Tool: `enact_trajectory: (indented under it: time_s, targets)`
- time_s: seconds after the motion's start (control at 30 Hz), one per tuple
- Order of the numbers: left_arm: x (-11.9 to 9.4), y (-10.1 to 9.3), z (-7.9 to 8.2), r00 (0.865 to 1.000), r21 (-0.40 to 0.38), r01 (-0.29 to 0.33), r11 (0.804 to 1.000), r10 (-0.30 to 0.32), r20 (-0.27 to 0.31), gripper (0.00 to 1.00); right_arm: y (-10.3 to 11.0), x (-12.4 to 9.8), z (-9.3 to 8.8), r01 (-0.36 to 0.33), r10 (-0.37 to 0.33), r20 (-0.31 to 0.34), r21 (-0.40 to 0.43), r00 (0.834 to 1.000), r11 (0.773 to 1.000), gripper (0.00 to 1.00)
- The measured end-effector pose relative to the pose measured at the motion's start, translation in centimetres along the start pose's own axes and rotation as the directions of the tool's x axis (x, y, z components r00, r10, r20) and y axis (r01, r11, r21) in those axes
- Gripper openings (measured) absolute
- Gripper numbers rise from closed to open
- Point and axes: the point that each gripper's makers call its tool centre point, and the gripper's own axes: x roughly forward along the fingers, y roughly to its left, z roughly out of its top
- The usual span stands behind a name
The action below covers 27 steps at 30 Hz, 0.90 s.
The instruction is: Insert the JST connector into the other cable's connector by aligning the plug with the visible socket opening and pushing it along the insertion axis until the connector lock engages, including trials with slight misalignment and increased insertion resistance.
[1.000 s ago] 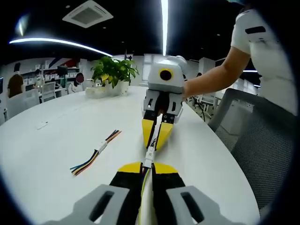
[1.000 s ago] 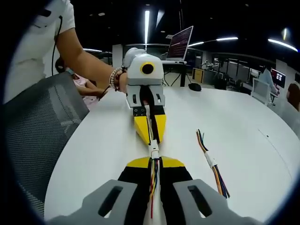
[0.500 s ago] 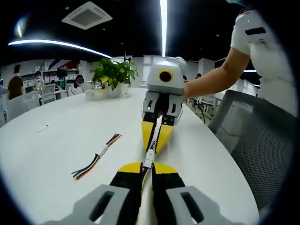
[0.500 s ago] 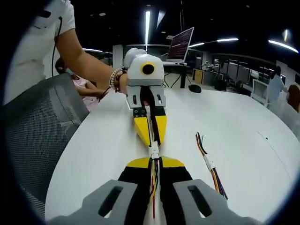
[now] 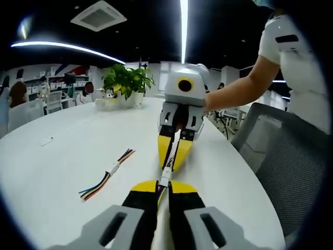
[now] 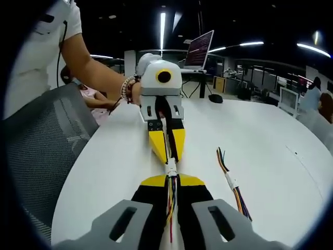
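Both grippers face each other tip to tip over the white table (image 5: pixel 62 172), each shut on one cable. In the left gripper view my left gripper (image 5: pixel 162 188) pinches a coloured wire bundle, and its white JST connector (image 5: pixel 165 176) meets the right gripper (image 5: pixel 173 159) coming from the far side. In the right gripper view my right gripper (image 6: pixel 172 181) clamps several coloured wires (image 6: pixel 170 200), and the white connector (image 6: pixel 170 167) sits between its tips and the left gripper (image 6: pixel 167 154). The two connectors look joined; whether the lock holds is not visible.
A spare cable with a white connector lies on the table (image 5: pixel 108 172) (image 6: pixel 232 182). A potted plant (image 5: pixel 126 82) stands far off. A mesh chair (image 5: pixel 289 161) (image 6: pixel 36 151) borders the table edge beside the person's arm (image 5: pixel 237 91). A laptop (image 6: pixel 200 50) stands at the far end.
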Motion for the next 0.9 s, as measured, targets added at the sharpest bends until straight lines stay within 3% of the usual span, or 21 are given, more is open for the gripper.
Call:
enact_trajectory:
  time_s: [0.37,0.9]
  targets:
    - [0.5,0.4,0.2,1.0,0.005,-0.002,1.0,0.002,-0.009,0.0,-0.4,-0.3,-0.3,0.011,-0.011,-0.007,0.005,1.0,1.0,0.02]
    - [2.4,4.0,1.0,0.998,0.02,-0.057,0.998,0.057,-0.02,0.01,-4.6,-1.1,-1.1,0.059,-0.059,-0.029,-0.003,0.998,0.998,0.03]
